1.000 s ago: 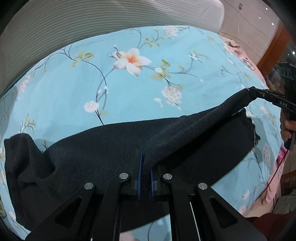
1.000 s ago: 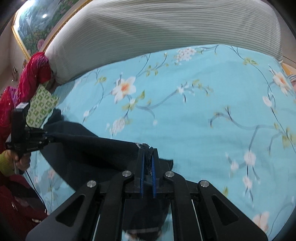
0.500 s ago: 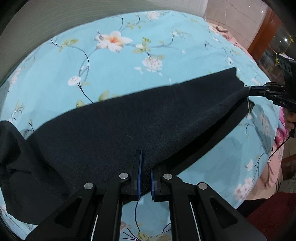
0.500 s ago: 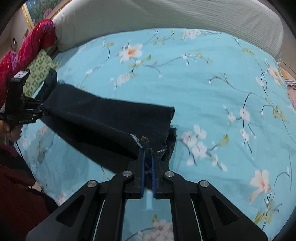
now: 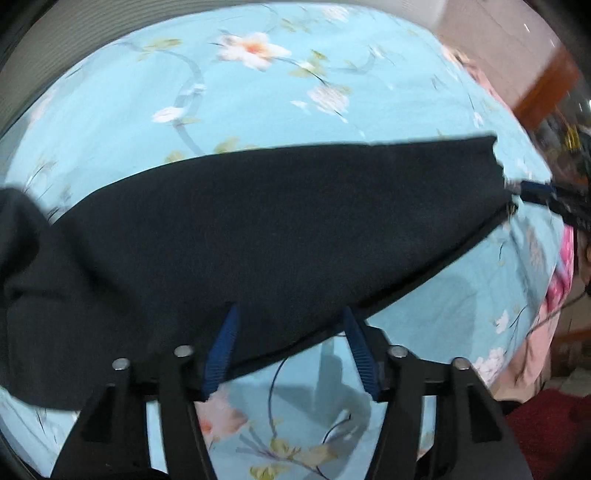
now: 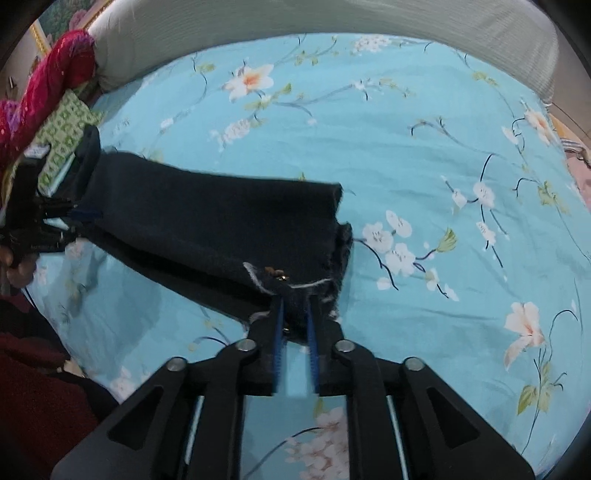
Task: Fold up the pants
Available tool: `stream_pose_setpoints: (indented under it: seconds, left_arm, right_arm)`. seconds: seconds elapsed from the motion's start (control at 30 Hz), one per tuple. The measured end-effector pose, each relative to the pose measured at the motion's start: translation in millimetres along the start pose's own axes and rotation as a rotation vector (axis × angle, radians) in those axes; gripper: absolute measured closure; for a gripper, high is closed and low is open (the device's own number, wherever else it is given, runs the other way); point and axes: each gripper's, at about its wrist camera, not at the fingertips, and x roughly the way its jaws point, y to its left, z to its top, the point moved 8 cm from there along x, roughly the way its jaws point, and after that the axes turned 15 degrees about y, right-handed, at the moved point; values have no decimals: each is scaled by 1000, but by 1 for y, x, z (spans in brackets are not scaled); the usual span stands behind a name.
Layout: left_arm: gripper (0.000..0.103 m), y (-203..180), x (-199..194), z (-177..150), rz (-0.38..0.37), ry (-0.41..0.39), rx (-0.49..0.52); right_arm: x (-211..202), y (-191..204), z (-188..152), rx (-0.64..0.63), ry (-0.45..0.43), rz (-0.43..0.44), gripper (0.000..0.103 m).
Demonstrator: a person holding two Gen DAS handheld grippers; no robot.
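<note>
Since earlier, left gripper (image 5: pixel 290 328) fingers have spread wide off the pants (image 5: pixel 258 229); right gripper (image 6: pixel 294 314) fingers part narrowly.

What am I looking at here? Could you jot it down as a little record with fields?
surface: bed sheet, light blue with flowers
garment: dark pants, lying along the sheet
left gripper: fingers spread wide at the near edge of the pants
right gripper: fingers slightly apart, pants hem between them
far side: grey striped pillow
left of the bed: red cloth
</note>
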Motion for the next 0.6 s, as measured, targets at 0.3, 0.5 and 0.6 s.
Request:
stream_pose_setpoints:
  seconds: [0.3,0.5,0.6]
  left_arm:
    - [40,76,-39,-14,-23,-42,-298]
    - [29,140,-63,1,63,-41,-517]
    - [28,167,-68,17,101,-3,-594]
  right_arm:
    - [-26,55,37,-2,-115,158,50]
    - [5,145,67,-146,-63,289,50]
    - [23,203,79,-231,-28,366,50]
